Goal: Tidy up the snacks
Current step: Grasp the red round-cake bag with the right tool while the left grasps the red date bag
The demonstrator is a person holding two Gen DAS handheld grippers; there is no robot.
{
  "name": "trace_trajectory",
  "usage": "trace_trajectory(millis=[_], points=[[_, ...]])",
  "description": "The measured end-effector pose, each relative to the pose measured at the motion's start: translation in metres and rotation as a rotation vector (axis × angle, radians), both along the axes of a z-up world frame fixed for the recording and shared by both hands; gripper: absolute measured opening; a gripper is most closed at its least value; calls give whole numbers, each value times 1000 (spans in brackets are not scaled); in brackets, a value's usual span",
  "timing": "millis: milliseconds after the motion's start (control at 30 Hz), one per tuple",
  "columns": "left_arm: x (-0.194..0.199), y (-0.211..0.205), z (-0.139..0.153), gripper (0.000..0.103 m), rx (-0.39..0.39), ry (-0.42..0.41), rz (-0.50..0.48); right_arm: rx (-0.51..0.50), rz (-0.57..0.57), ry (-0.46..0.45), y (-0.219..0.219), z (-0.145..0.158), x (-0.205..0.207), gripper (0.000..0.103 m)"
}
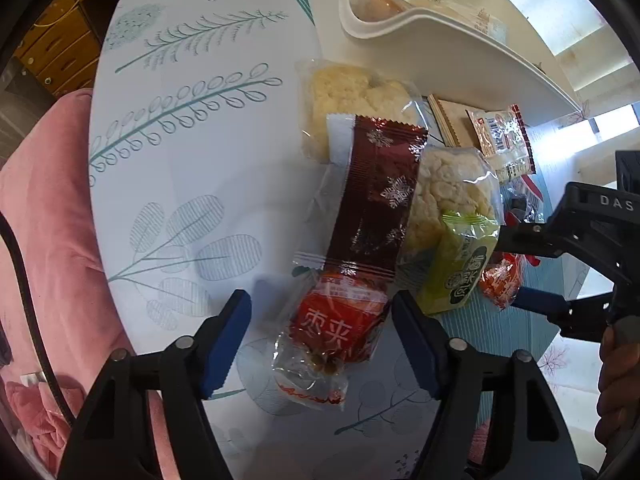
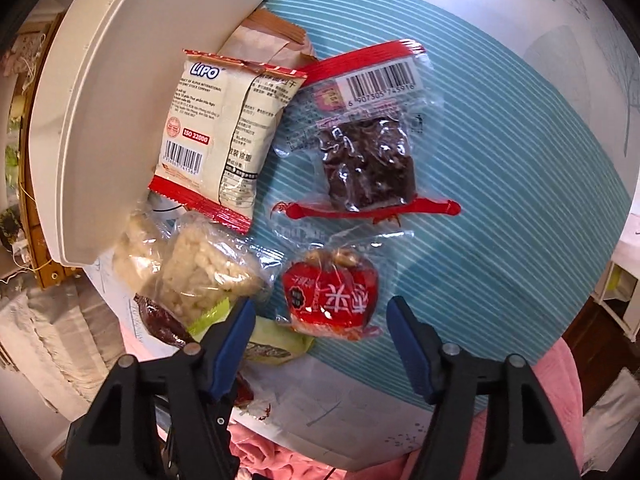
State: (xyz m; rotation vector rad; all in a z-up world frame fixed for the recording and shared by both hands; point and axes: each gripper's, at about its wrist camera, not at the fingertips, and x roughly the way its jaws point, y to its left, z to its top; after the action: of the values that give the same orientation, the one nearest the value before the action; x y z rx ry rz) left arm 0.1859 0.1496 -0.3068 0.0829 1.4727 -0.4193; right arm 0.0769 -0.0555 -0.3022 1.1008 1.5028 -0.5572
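Surface: table (image 1: 192, 168) under a pale cloth printed with leaf sprigs; a teal striped patch of that cloth lies beneath the snack pile in the right wrist view; pink fabric (image 1: 44, 208) at the near edge
Left gripper (image 1: 320, 336): pointed steeply down; jaws apart, one on either side of a red date packet (image 1: 336, 328); pads not pressing on it, a gap shows on both sides; nothing grasped
Right gripper (image 2: 320, 332): pointed down; jaws apart around a second red packet (image 2: 332, 300) with white characters; gaps on both sides; nothing grasped; a hand (image 1: 616, 376) shows at its grip in the left wrist view
Dark red wrapper (image 1: 376, 196): long, snowflake print; lies across the pile, its lower end overlapping the date packet
Rice cakes: two clear bags, one (image 1: 352, 100) farther back, one (image 1: 452, 184) nearer the right gripper; both touching the dark red wrapper
Green packet (image 1: 460, 264): tilted against the nearer rice cake bag
LIPO biscuit pack (image 2: 216, 140): back side up, leaning on the bin's edge
Dark dried fruit bag (image 2: 368, 156): clear with red trim, flat on the teal stripes, just beside the biscuit pack
White bin (image 1: 440, 52): behind the pile; already holds some wrapped snacks
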Motion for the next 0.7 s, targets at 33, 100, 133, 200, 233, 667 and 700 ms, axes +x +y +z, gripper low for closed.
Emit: trace_trajectory(millis=[33, 100, 133, 200, 233, 667, 700], points=[[1, 0, -1, 66, -11, 8, 0, -6, 6, 9, 1, 0, 1, 66], [1, 0, -4, 59, -31, 21, 0, -11, 9, 15, 3, -2, 3, 64], [0, -2, -5, 58, -37, 24, -2, -13, 13, 19, 6, -2, 5, 63], [-1, -6, -9, 56, -38, 25, -7, -21, 22, 32, 7, -3, 10, 60], [-1, -7, -9, 56, -41, 25, -9, -24, 24, 39, 7, -4, 11, 59], [-2, -3, -20, 50, -60, 49, -3, -24, 30, 60, 15, -7, 3, 48], [-3, -2, -20, 50, -61, 51, -1, -21, 33, 58, 16, -7, 0, 48]])
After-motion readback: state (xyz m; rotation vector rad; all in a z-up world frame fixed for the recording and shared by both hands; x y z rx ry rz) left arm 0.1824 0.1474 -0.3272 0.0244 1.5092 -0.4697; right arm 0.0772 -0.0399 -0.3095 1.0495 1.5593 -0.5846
